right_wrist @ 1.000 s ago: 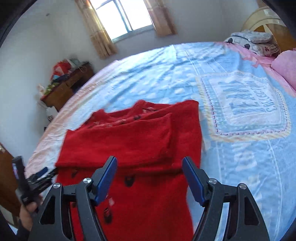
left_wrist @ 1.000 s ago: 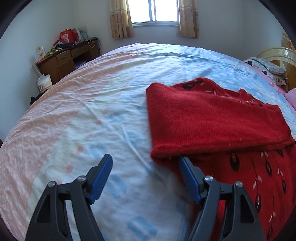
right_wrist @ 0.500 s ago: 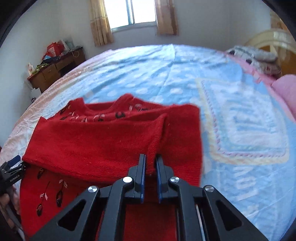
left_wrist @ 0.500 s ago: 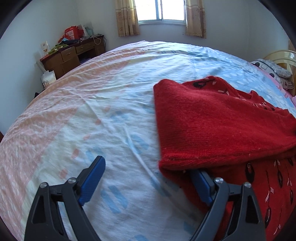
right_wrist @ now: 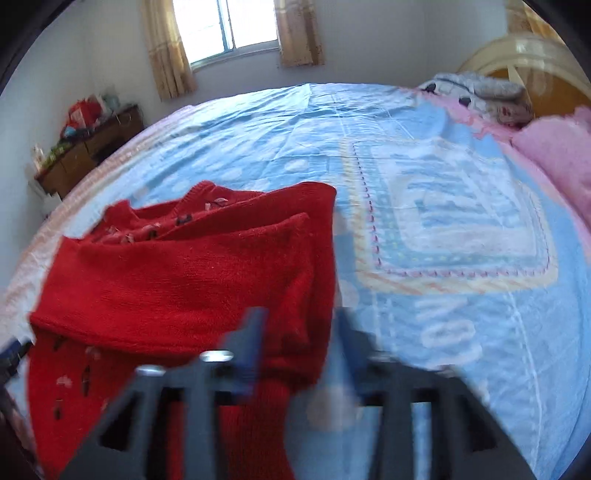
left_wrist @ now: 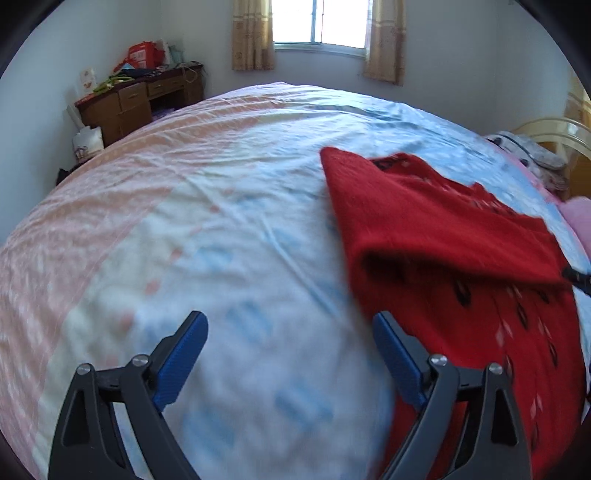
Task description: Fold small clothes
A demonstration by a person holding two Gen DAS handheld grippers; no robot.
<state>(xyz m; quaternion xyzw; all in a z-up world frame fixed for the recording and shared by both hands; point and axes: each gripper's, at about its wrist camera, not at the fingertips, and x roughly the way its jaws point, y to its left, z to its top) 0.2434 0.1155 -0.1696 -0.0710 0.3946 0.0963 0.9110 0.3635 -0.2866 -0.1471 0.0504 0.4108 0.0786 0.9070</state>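
Lighting: daylight is coming through the window (left_wrist: pixel 320 21), which is blowing out white. Fisheye is bending and darkening the edges. My right gripper (right_wrist: pixel 299 339) is smearing with motion blur.

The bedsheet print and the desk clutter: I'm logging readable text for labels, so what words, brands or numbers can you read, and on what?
No text can be read.
Bedsheet: large pale letters in its framed panel, too blurred to read.
Red bag on the desk: any print too small to read.
Red sweater: only patterns.
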